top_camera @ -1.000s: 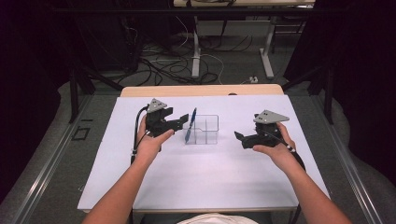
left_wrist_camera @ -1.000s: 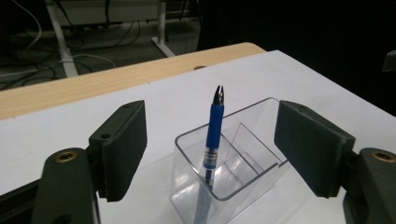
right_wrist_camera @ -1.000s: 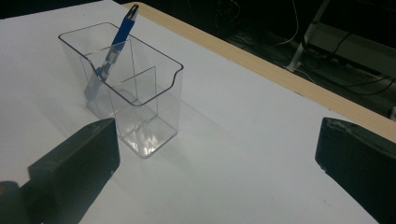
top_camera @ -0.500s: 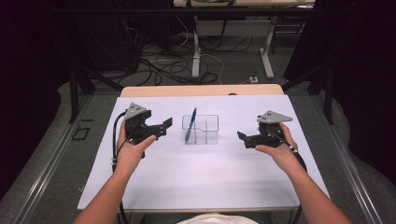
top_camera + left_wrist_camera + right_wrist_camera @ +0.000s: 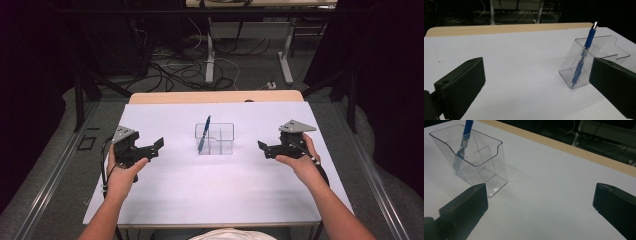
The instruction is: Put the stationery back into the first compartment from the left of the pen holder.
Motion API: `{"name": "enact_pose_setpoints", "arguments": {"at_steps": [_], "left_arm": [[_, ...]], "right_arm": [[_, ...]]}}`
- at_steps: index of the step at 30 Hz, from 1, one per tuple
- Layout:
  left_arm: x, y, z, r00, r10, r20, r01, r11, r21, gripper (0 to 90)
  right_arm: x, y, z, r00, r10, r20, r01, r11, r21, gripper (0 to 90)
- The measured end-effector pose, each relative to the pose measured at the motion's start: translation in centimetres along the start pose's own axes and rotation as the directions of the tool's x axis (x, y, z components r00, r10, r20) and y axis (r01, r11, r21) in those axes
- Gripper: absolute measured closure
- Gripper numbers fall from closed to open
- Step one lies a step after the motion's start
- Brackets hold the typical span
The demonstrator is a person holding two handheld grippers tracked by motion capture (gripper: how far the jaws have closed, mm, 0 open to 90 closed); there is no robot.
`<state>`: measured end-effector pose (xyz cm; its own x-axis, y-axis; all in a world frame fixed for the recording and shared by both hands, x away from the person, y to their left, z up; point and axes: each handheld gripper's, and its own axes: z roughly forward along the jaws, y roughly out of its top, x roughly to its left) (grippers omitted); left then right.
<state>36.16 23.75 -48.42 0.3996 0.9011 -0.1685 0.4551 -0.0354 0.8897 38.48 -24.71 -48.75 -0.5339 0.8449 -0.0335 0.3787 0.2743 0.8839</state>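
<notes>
A clear plastic holder [image 5: 215, 139] [image 5: 596, 60] [image 5: 471, 157] with inner dividers stands mid-table. A blue pen [image 5: 204, 133] [image 5: 582, 57] [image 5: 464, 142] leans upright in its left compartment, silver tip up. My left gripper [image 5: 155, 148] [image 5: 536, 87] is held over the table's left part, well left of the holder, open and empty, jaws pointing toward it. Right of the holder, my right gripper [image 5: 262, 149] [image 5: 540, 205] is open too, with nothing between its jaws and a gap to the holder.
The white table top [image 5: 215, 190] has a wooden strip [image 5: 215, 96] along its far edge. Beyond it lie dark floor, cables and metal desk legs [image 5: 210, 55]. Forearms come in from the bottom.
My left gripper has drawn back to the left and toward the near side, away from the holder, leaving the pen standing in it. The right gripper has hardly moved.
</notes>
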Motion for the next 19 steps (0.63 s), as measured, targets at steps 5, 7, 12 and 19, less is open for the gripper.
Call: {"name": "enact_pose_setpoints", "arguments": {"at_steps": [5, 7, 12, 19], "left_arm": [[1.1, -0.7, -0.6, 0.9996, -0.018, -0.02, 0.017, 0.9997, -0.015, 0.1], [1.5, -0.8, -0.8, 0.9995, -0.024, -0.02, 0.024, 0.9993, -0.03, 0.1], [2.2, -1.3, -0.9, 0.9988, -0.03, -0.039, 0.028, 0.9991, -0.033, 0.1], [2.7, -1.8, -0.4, 0.9971, -0.042, -0.063, 0.042, 0.9991, 0.002, 0.1]], "right_arm": [[-0.4, -0.6, 0.2, 0.9997, 0.022, 0.011, -0.022, 1.0, 0.007, 0.0], [-0.5, -0.8, 0.2, 0.9993, 0.032, 0.02, -0.032, 0.999, 0.005, 0.0], [-1.0, -1.2, 0.4, 0.9975, 0.057, 0.041, -0.057, 0.998, 0.002, 0.0], [-1.7, -1.8, 0.5, 0.9855, 0.122, 0.118, -0.124, 0.992, 0.01, 0.0]]}}
